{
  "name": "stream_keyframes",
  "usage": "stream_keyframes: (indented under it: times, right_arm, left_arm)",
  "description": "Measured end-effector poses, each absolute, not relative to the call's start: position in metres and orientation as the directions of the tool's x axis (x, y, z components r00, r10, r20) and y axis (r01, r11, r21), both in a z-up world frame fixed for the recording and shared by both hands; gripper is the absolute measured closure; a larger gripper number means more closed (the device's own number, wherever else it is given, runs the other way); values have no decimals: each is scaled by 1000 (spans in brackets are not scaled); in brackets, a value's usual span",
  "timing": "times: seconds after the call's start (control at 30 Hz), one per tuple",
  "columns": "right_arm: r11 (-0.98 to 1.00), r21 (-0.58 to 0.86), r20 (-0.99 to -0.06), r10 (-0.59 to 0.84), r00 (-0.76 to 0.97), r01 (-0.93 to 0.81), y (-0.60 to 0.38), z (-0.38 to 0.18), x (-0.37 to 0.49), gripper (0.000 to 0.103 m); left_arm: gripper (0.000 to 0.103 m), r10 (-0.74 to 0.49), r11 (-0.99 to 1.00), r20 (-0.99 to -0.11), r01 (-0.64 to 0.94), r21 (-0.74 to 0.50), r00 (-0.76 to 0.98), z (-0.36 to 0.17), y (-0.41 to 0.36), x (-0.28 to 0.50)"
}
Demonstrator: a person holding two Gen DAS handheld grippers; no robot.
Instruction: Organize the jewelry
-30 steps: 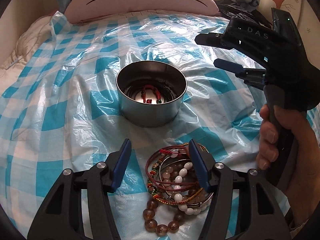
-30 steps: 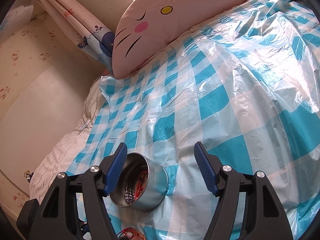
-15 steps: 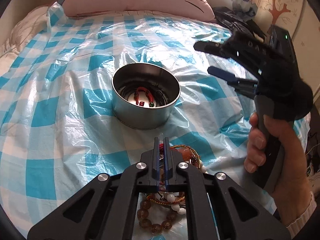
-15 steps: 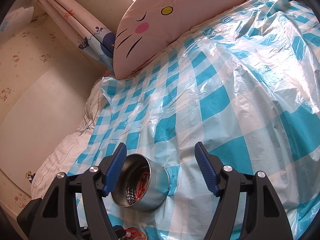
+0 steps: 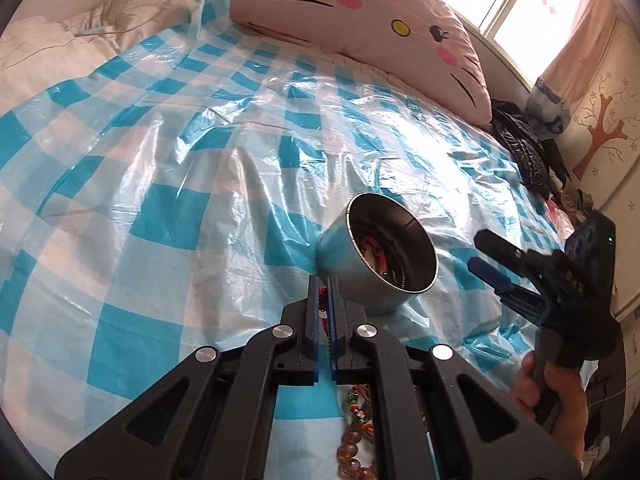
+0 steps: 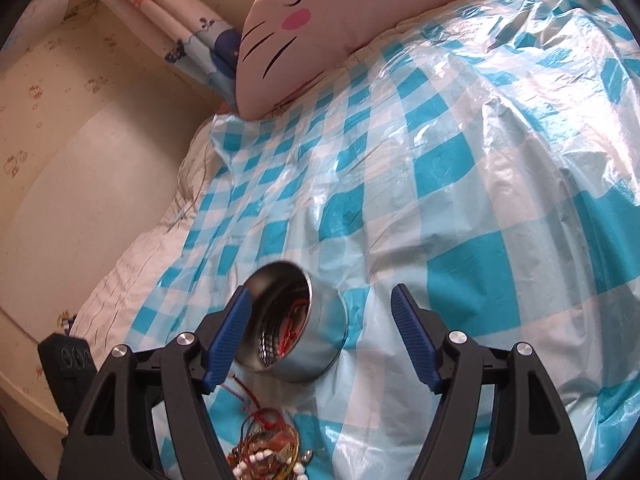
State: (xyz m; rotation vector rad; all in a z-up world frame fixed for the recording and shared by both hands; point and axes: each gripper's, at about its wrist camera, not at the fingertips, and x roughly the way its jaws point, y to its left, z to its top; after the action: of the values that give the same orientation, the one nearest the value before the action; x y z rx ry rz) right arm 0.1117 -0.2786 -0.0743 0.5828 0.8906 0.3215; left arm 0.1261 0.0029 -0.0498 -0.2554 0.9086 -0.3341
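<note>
A round metal tin (image 5: 340, 248) stands on the blue-checked plastic sheet (image 5: 160, 208) with red and dark bracelets inside. My left gripper (image 5: 324, 280) is just in front of the tin, shut on a red cord bracelet (image 5: 322, 291) that shows between its pads. Below it lies the pile of bead bracelets (image 5: 358, 432). In the right wrist view my right gripper (image 6: 322, 300) stands open above the tin (image 6: 320, 332), with nothing between its fingers. The pile (image 6: 266, 450) lies under it, and a red cord (image 6: 242, 390) runs up from the pile. The right gripper (image 5: 475, 249) also shows to the right of the tin, held by a hand (image 5: 556, 396).
A pink cat-face pillow (image 5: 360, 12) lies at the head of the bed. Dark clothing (image 5: 524, 152) is heaped at the right edge by the wall. White bedding (image 6: 132, 264) and a cream wall (image 6: 60, 184) border the sheet's left side in the right wrist view.
My left gripper shut on a red cord from the pile, then rolled and moved left and forward with it. The right gripper stayed open and hardly moved.
</note>
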Motion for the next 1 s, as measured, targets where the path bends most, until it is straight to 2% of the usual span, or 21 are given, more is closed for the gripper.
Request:
stream_keyframes:
  times: [0.13,0.27,0.4,0.57,0.67,0.77,0.8,0.83,0.87,0.9,0.97,1.0]
  right_arm:
    - [830,524,-682,544,489,-192,-236,-74,98,33]
    - [846,436,-753,529,392,-306,-192,-84,93,33]
    - [859,378,-803,489,339,-345,-168,-98,95,32]
    - [841,416,-791,522,318,-347,-170,-103,100,32]
    - [847,371,-813,495,306,-381,-162,-106,94,28]
    - [843,342,-822,482,304,-415,-154,-107,93,29]
    - [838,348,-817,491,302,-420,-156,-107,92,33]
    - [839,358,-817,494,298,-409,-158,-108,93,61]
    - [836,385,-810,509,292,-391,-163,-109,96,84]
    - [823,419,-795,536,284,-383,-168,-110,96,85]
    - [812,451,-774,562,291,-370,-176,-106,96,95]
    - [808,467,-763,574,297,-360,-181,-105,95,95]
  left_arm:
    - [99,-340,933,-732,117,-339,591,-51,14,129]
    - [99,-310,940,-727,84,-330,612,-49,22,130]
    - [99,-310,942,-735,87,-325,603,-51,21,132]
    - [99,-312,941,-735,89,-326,602,-50,19,131]
    - [99,-314,941,-738,91,-327,597,-51,17,132]
    - [99,-315,941,-740,97,-323,595,-52,15,131]
    - [99,-315,942,-740,98,-322,594,-52,15,131]
    - [99,-315,942,-740,98,-322,594,-52,15,131]
    - [99,-316,941,-740,98,-323,594,-52,15,131]
    - [99,-315,942,-741,97,-323,593,-52,15,131]
    - [99,-316,941,-742,97,-324,592,-52,15,131]
    - [99,-316,941,-742,96,-323,592,-52,14,131]
